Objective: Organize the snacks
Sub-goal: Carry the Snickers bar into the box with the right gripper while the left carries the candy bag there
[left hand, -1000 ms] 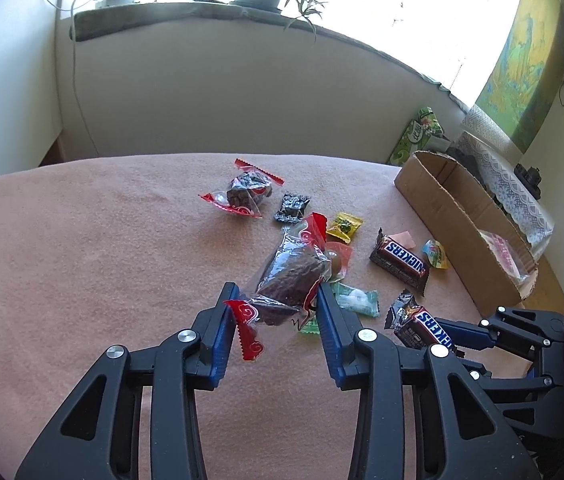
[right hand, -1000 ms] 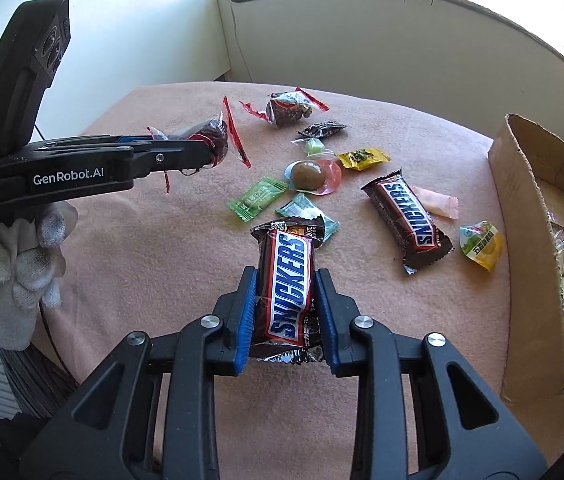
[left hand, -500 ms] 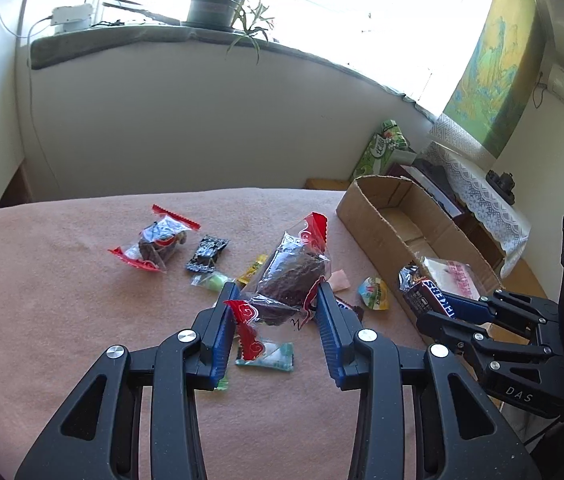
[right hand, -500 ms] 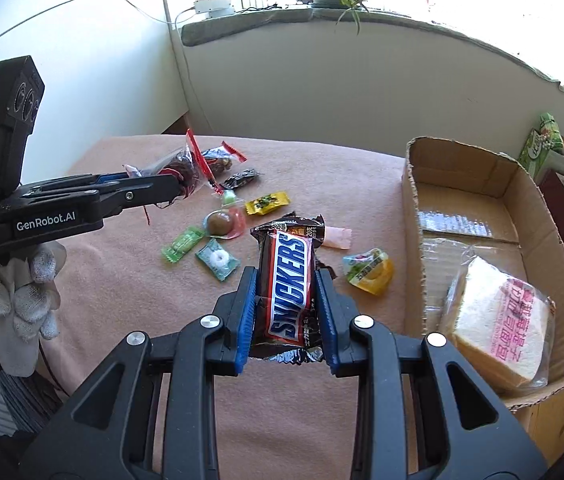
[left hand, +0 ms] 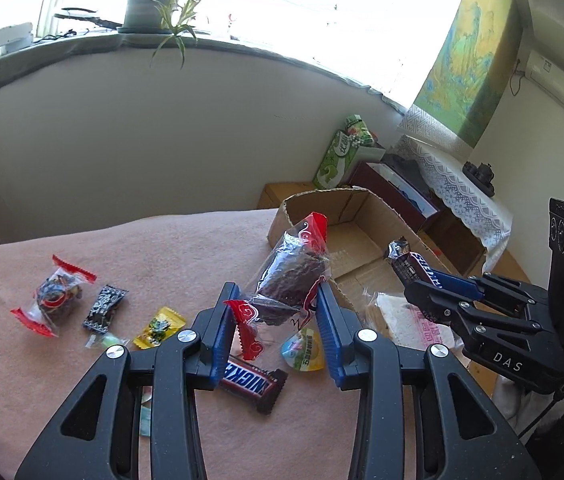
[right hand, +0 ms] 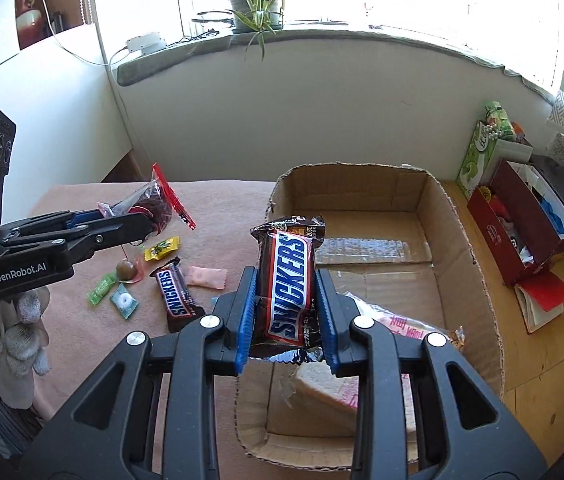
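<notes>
My left gripper (left hand: pixel 276 316) is shut on a clear red-edged packet of dark snack (left hand: pixel 291 276), held above the pink table near the left wall of the cardboard box (left hand: pixel 301 200). It also shows in the right wrist view (right hand: pixel 150 220). My right gripper (right hand: pixel 285 312) is shut on a Snickers bar (right hand: pixel 287 280), held over the near end of the box (right hand: pixel 361 176). That bar shows in the left wrist view (left hand: pixel 411 268). A wrapped sandwich (right hand: pixel 401 328) lies in the box under it.
On the pink cloth lie a second Snickers bar (right hand: pixel 176 292), a red-edged packet (left hand: pixel 56 294), a black sachet (left hand: pixel 104 308), a yellow candy (left hand: pixel 160 326) and several small sweets. A red box (right hand: pixel 521 216) and green carton (right hand: pixel 481 148) stand right of the cardboard box.
Both grippers have moved right with their snacks. The Snickers bar has gone from above the table to above the box; the dark packet has come up to the box's left wall.
</notes>
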`<state>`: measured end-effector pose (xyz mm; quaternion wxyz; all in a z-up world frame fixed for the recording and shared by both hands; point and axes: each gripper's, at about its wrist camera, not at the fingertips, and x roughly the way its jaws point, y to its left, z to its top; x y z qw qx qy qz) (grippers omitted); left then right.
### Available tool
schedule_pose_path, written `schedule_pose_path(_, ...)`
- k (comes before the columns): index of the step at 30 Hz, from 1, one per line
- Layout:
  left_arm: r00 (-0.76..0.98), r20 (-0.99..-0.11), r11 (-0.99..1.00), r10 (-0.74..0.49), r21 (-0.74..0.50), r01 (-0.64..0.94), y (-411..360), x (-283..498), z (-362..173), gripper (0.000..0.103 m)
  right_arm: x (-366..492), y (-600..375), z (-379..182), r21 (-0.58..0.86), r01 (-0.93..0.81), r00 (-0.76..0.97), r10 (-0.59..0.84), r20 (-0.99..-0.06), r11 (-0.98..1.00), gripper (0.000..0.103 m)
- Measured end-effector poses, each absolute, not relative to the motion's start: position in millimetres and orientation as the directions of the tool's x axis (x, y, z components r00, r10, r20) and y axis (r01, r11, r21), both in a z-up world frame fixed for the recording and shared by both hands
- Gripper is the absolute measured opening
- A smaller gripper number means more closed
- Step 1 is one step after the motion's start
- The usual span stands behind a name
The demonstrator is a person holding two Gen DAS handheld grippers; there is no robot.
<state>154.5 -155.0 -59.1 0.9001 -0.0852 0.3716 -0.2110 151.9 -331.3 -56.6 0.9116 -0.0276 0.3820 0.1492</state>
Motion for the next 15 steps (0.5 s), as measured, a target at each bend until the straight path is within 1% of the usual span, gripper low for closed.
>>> schedule_pose_path(15,0.583,-0.666,0.881,-0.465,-0.287,0.375,-216.8,194.0,-67.7,0.037,207.2,-389.4,-73.8,0.069,-0.198,0.652,0.184,-0.735,0.978,0.03)
